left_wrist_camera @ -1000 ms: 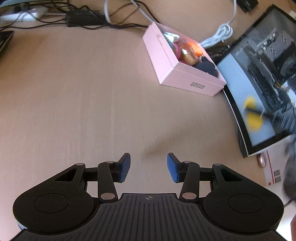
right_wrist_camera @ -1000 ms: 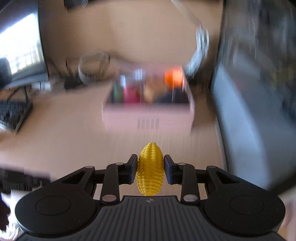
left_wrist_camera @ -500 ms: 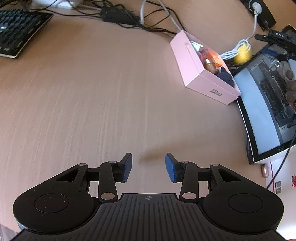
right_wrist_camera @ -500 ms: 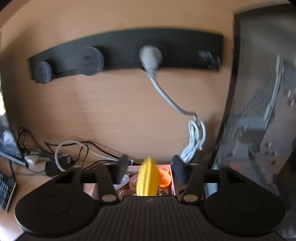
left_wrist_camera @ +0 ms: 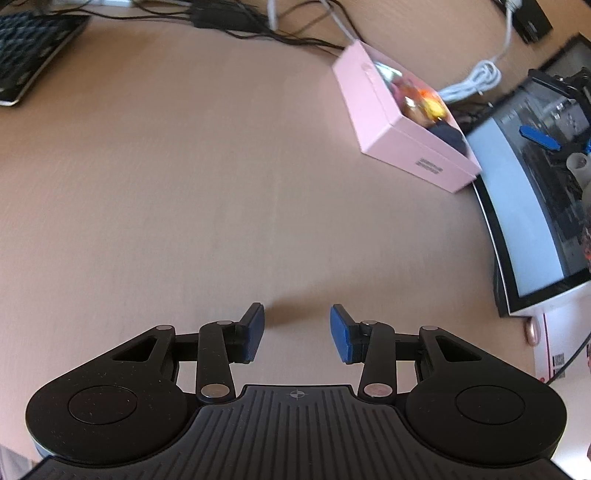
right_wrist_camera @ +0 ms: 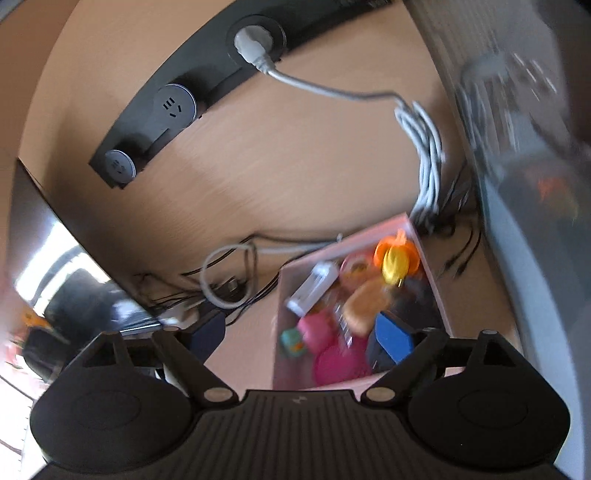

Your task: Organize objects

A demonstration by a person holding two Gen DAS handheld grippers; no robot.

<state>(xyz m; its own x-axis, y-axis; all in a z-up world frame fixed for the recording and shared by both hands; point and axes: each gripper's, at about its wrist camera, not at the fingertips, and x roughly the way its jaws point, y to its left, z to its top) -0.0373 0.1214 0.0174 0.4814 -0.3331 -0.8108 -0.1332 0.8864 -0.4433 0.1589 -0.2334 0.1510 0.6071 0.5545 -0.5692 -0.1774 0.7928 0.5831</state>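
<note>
A pink box [left_wrist_camera: 399,122] holding several small toys stands at the far right of the wooden desk. A yellow toy corn [right_wrist_camera: 393,264] lies inside the pink box [right_wrist_camera: 428,269] against an orange toy, and the corn [left_wrist_camera: 434,107] also shows in the left wrist view. My right gripper [right_wrist_camera: 299,334] hovers over the near end of the box with its jaws opening wide, and nothing is held between them. My left gripper [left_wrist_camera: 295,328] hangs low over bare desk, well short of the box. Its blue pads [left_wrist_camera: 341,332] stand a little apart with nothing between them.
A monitor [left_wrist_camera: 517,221] stands right of the box. A keyboard [left_wrist_camera: 33,55] lies at the far left and black cables [left_wrist_camera: 236,26] run along the back. A black socket strip [right_wrist_camera: 177,107] and a coiled white cable [right_wrist_camera: 424,155] sit behind the box.
My right gripper carried the corn over the box, opened and let it go; the corn now lies in the box. The left gripper's jaws narrowed slightly.
</note>
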